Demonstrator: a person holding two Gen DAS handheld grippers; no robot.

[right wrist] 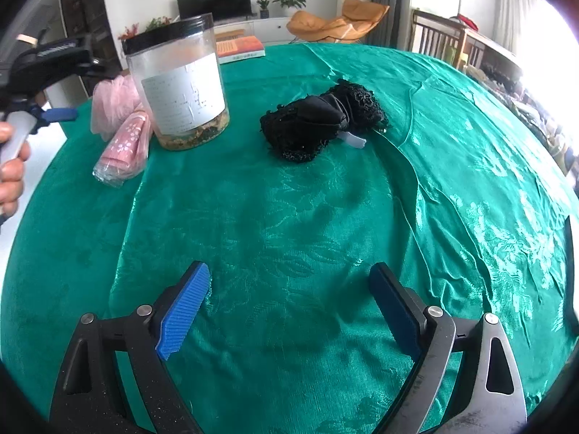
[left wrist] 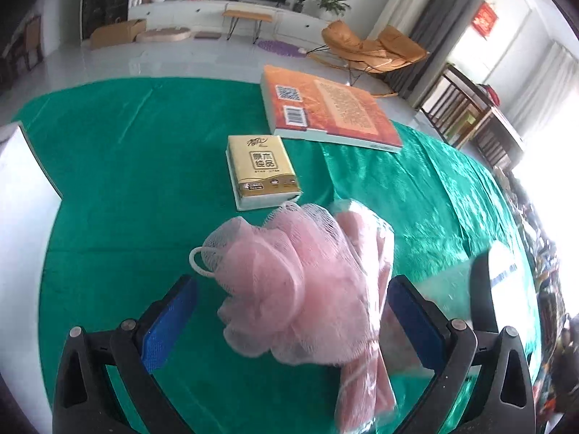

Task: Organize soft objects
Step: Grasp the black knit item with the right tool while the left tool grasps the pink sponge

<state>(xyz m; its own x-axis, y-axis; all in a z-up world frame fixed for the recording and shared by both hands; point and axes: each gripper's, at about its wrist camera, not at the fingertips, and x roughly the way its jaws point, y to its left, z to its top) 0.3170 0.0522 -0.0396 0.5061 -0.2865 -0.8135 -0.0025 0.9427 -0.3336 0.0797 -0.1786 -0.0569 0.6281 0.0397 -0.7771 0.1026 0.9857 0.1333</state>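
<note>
A pink mesh bath puff (left wrist: 282,282) lies on the green tablecloth, resting against a pink towel in a clear wrapper (left wrist: 365,311). My left gripper (left wrist: 289,311) is open, its blue pads on either side of the puff and towel, not touching them. The puff (right wrist: 112,105) and towel (right wrist: 125,146) also show far left in the right wrist view. A black lacy cloth bundle (right wrist: 322,121) lies mid-table. My right gripper (right wrist: 289,303) is open and empty over bare cloth, well short of the bundle.
A yellow tissue pack (left wrist: 262,170) and an orange book (left wrist: 325,106) lie beyond the puff. A clear jar with a black lid (right wrist: 179,83) stands just right of the towel. A white object (left wrist: 21,181) sits at the left table edge.
</note>
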